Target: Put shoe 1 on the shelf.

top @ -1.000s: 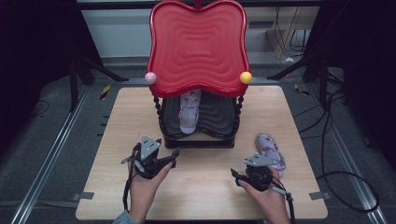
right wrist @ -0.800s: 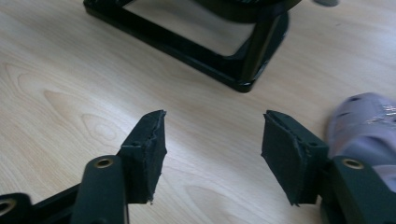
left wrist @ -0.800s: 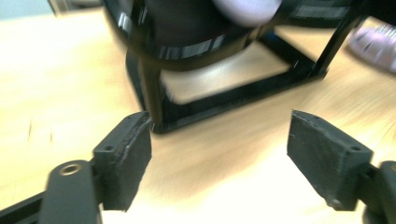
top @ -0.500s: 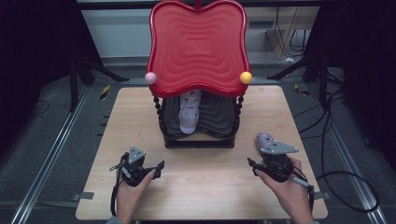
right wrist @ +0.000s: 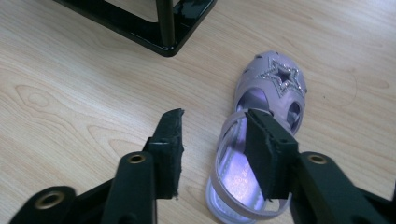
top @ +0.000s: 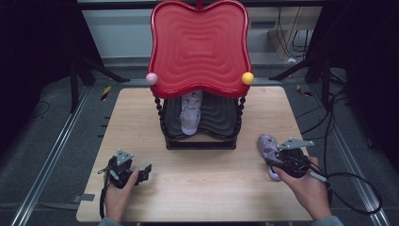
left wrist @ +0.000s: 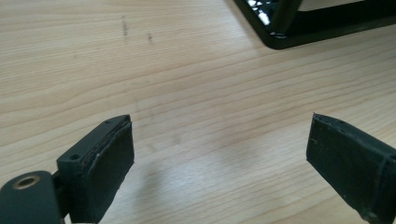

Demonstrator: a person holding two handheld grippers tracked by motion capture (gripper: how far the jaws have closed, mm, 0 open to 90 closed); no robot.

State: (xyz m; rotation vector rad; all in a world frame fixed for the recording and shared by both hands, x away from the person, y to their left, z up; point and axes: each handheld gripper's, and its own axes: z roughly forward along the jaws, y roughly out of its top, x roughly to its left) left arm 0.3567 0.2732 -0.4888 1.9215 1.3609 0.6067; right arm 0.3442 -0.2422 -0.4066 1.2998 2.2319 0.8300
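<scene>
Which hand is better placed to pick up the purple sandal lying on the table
The right. The right gripper is at the purple sandal, one jaw inside it, jaws just closing. The left gripper, wide open, sits over bare table on the far side.

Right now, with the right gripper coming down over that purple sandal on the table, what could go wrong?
1. The right gripper, whose jaws have just been closing, straddles only the near side strap of the purple sandal; it may pinch only the strap, so the sandal could dangle or slip out.
2. The rack foot stands close by; a lifted, swinging sandal might knock it.
</scene>
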